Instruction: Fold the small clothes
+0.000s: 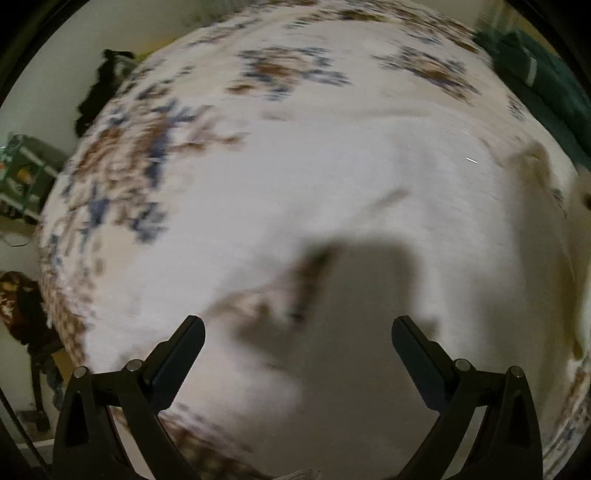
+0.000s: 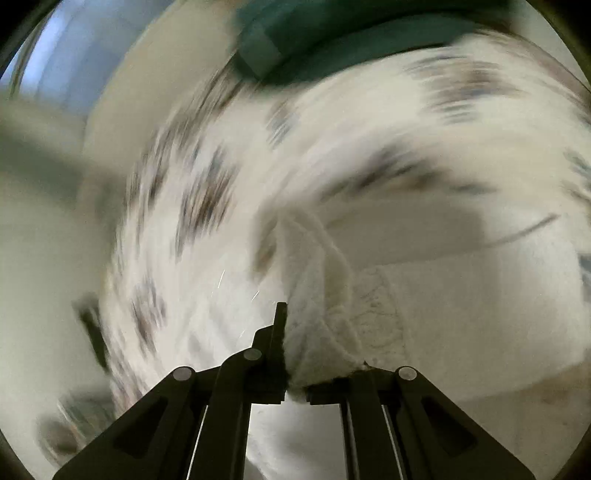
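A white garment lies spread on a bed cover printed with blue and brown flowers. My left gripper points down over it with its jaws wide open and nothing between them; its shadow falls on the cloth. In the right wrist view my right gripper is shut on a bunched edge of white fleecy cloth, which hides one fingertip. The flowered cover behind it is smeared by motion blur.
A dark green cloth lies at the bed's far right edge, also seen as a green cloth at the top. A black garment hangs over the far left edge. A green shelf and a brown patterned object stand beside the bed.
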Motion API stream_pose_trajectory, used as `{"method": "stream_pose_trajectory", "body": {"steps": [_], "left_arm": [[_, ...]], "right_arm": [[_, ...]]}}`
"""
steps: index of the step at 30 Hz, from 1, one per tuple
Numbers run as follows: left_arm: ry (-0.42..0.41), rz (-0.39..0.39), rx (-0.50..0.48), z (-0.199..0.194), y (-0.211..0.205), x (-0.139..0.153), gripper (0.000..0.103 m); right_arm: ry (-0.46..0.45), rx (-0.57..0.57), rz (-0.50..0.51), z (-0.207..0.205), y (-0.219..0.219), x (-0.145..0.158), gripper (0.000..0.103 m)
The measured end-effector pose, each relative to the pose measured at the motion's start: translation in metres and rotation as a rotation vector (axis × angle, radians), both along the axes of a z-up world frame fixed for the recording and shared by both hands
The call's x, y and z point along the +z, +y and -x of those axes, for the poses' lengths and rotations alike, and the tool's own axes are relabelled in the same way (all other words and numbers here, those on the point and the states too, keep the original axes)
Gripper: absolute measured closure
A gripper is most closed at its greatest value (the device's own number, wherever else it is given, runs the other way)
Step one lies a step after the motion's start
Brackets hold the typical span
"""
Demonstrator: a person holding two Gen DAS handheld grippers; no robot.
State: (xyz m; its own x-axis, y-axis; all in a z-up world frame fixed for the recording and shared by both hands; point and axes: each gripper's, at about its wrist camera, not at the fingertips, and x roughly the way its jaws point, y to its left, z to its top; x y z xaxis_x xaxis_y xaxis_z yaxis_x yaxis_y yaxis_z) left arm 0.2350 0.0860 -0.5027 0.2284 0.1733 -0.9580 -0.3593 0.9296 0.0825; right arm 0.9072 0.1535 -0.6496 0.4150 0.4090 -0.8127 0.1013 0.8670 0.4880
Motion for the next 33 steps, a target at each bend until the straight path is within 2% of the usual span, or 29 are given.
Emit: {"method": "stream_pose_trajectory", "body": {"steps": [2, 5, 8, 9, 10, 11, 13, 15, 18, 19, 22, 24, 26, 27, 28, 30, 31, 33], "left_arm": [[-0.001, -0.035, 0.009, 0.008, 0.025, -0.001, 0.000], [0.001, -0.057, 0.014, 0.016, 0.050, -0.004, 0.000], [0.012, -0.058, -0.008, 0.024, 0.069, -0.010, 0.000], [0.016, -0.053, -0.018, 0.024, 0.070, -0.011, 0.000], [0.021, -0.043, -0.030, 0.026, 0.071, -0.013, 0.000], [0.029, -0.021, -0.050, 0.029, 0.072, -0.016, 0.000], [0.043, 0.020, -0.084, 0.034, 0.071, -0.019, 0.000], [0.052, 0.072, -0.129, 0.041, 0.068, -0.020, 0.000], [0.064, 0.136, -0.221, 0.053, 0.057, -0.024, 0.000], [0.074, 0.151, -0.247, 0.056, 0.053, -0.026, 0.000], [0.138, 0.240, -0.327, 0.065, 0.035, -0.040, 0.000], [0.165, 0.301, -0.347, 0.071, 0.024, -0.050, 0.000], [0.178, 0.331, -0.352, 0.076, 0.012, -0.060, 0.003], [0.185, 0.348, -0.365, 0.079, 0.004, -0.065, 0.009], [0.192, 0.347, -0.371, 0.081, -0.003, -0.069, 0.019], [0.209, 0.354, -0.378, 0.086, -0.015, -0.079, 0.033], [0.212, 0.356, -0.380, 0.088, -0.021, -0.082, 0.049], [0.216, 0.342, -0.392, 0.092, -0.032, -0.085, 0.065]], "right_arm": [[0.026, 0.114, 0.081, -0.007, 0.078, -0.025, 0.097], [0.067, 0.247, 0.177, 0.001, 0.163, -0.058, 0.097], [0.132, 0.311, 0.240, 0.013, 0.195, -0.082, 0.093], [0.150, 0.312, 0.210, 0.006, 0.195, -0.083, 0.090], [0.185, 0.314, 0.135, 0.013, 0.183, -0.084, 0.078], [0.230, 0.306, 0.043, 0.024, 0.165, -0.082, 0.061], [0.277, 0.249, -0.085, 0.053, 0.116, -0.072, 0.049], [0.307, 0.161, -0.106, 0.097, 0.050, -0.058, 0.049], [0.406, 0.002, -0.012, 0.167, -0.043, -0.052, 0.046], [0.471, -0.070, 0.009, 0.199, -0.080, -0.057, 0.046], [0.578, -0.195, -0.006, 0.271, -0.154, -0.075, 0.046], [0.631, -0.255, 0.033, 0.320, -0.192, -0.095, 0.046], [0.663, -0.284, 0.010, 0.352, -0.213, -0.118, 0.046], [0.668, -0.302, -0.024, 0.365, -0.219, -0.128, 0.046], [0.672, -0.320, -0.072, 0.381, -0.231, -0.140, 0.046], [0.664, -0.348, -0.182, 0.402, -0.241, -0.161, 0.046], [0.656, -0.358, -0.214, 0.409, -0.239, -0.170, 0.046], [0.616, -0.381, -0.232, 0.423, -0.240, -0.177, 0.048]]}}
